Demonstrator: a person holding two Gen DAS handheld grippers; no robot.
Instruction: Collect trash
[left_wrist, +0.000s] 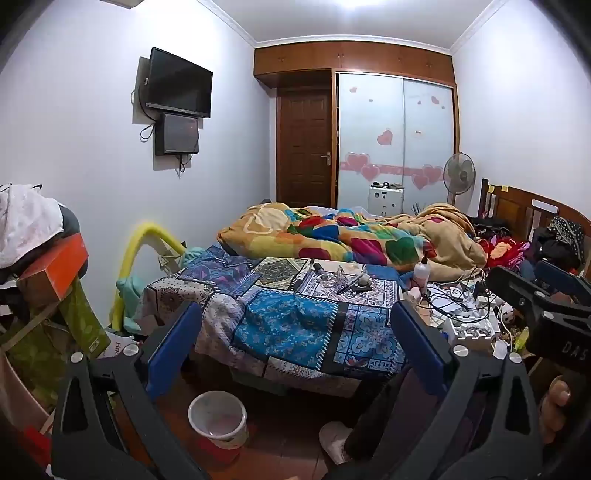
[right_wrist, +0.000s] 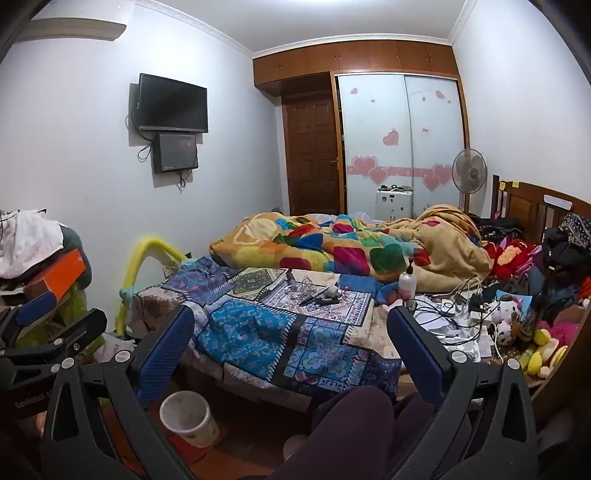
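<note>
A white waste bin (left_wrist: 218, 417) stands on the floor at the foot of the bed; it also shows in the right wrist view (right_wrist: 188, 417). Small clutter (left_wrist: 349, 282) lies on the patterned bedspread: a dark pen, clear plastic wrap and small bits, seen in the right wrist view too (right_wrist: 317, 291). My left gripper (left_wrist: 295, 332) is open and empty, held above the floor before the bed. My right gripper (right_wrist: 291, 339) is open and empty beside it, and its fingers show at the right edge of the left wrist view (left_wrist: 517, 291).
A bed with a patchwork spread (left_wrist: 295, 321) and a colourful quilt (left_wrist: 351, 240) fills the middle. Cables, paper and a white bottle (right_wrist: 406, 282) crowd its right side, with plush toys (right_wrist: 517, 317). Piled boxes and clothes (left_wrist: 48, 266) stand left. The person's legs (right_wrist: 354, 435) are below.
</note>
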